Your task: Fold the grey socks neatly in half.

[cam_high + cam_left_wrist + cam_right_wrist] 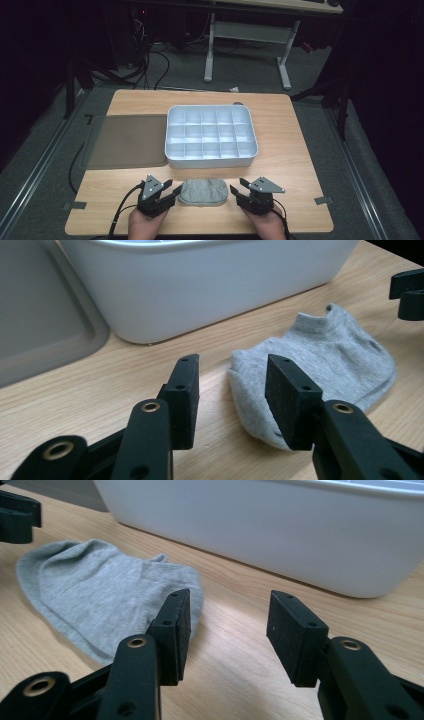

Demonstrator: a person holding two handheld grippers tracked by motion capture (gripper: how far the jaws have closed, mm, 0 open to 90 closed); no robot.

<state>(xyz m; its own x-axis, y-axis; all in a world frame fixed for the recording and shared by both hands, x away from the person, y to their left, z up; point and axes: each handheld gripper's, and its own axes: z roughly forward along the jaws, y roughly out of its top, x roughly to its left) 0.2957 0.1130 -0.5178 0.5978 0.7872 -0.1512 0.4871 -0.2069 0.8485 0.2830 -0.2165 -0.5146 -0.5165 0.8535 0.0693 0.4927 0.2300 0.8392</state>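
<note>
We see a grey sock (202,192) lying flat on the wooden table (295,150) at the lower centre of the high view, between the 2 grippers. The left gripper (173,192) and right gripper (237,188) both stand with jaws spread, holding nothing. A white compartment tray (211,136) sits mid-frame, just beyond the sock, beside a grey lid (129,141).

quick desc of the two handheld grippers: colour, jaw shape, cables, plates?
Both the left gripper and right gripper are matte black, each topped by a grey three-cornered plate. Jaws are flat rectangular blocks with small screw holes, on arms with brass-ringed pivot holes. A black cable trails back from each. No sleeves visible at the hands.
</note>
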